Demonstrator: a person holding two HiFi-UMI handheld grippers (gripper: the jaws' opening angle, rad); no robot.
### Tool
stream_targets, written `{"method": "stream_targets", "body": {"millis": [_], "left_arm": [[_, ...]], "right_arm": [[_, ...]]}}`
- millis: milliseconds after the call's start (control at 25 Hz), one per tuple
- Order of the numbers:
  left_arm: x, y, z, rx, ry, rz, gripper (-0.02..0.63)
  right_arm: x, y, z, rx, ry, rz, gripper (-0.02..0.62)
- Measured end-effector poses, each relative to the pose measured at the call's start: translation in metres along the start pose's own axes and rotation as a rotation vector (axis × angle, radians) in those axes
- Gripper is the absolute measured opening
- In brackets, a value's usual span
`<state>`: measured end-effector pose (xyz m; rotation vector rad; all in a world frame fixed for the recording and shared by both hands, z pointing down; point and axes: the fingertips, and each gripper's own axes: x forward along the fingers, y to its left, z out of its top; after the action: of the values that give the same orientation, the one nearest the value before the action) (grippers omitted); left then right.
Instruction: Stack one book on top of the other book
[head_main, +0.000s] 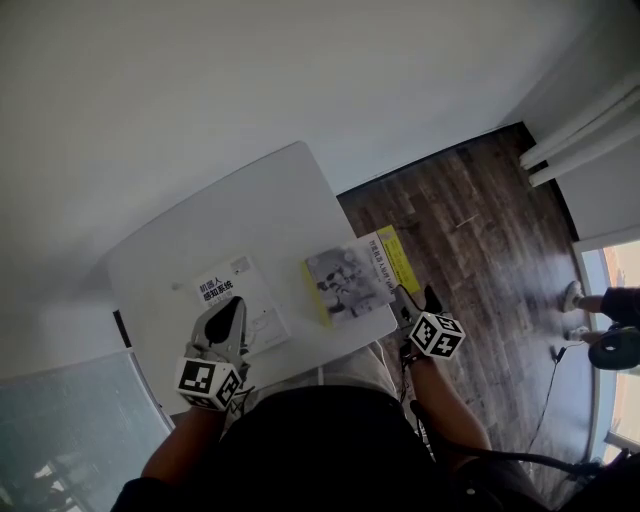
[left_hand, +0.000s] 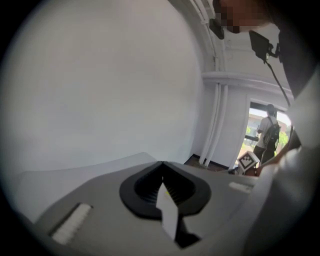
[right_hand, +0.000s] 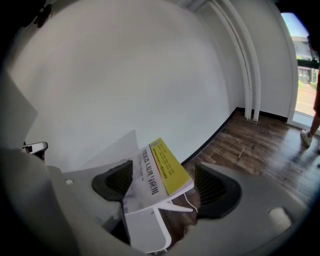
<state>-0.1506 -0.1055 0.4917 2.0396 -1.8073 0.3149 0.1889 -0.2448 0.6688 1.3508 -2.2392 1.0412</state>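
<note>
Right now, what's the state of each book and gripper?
white book: closed, lying on the table, nothing stacked on it.
yellow book: closed, flat beside the white book, one end overhanging the table edge.
left gripper: fingers shut on a thin white edge, apparently the white book's.
right gripper: fingers open, yellow book's end between them, not gripped.

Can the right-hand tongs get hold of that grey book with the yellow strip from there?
Probably yes: the right tongs are open, and the grey book with a yellow strip lies between their jaws, unobstructed.
</note>
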Motion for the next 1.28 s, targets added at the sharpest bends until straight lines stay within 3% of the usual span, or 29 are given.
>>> {"method": "stream_targets", "body": {"millis": [240, 560, 1080, 1280], "left_arm": [[0.014, -0.012, 0.014, 0.087, -0.004, -0.007, 0.005], [0.018, -0.011, 0.012, 0.1, 0.043, 0.036, 0.005], [0.027, -0.011, 0.004, 0.062, 0.098, 0.096, 0.005], [0.024, -0.012, 0.002, 0.043, 0.089, 0.128, 0.005]], "right_arm": [[0.015, -0.008, -0.009, 0.036, 0.021, 0.047, 0.393], [0.039, -0.022, -0.028, 0.098, 0.095, 0.088, 0.399], [0.065, -0.015, -0.038, 0.223, 0.15, 0.216, 0.399], [0.07, -0.012, -0.045, 0.36, 0.174, 0.29, 0.399]]}}
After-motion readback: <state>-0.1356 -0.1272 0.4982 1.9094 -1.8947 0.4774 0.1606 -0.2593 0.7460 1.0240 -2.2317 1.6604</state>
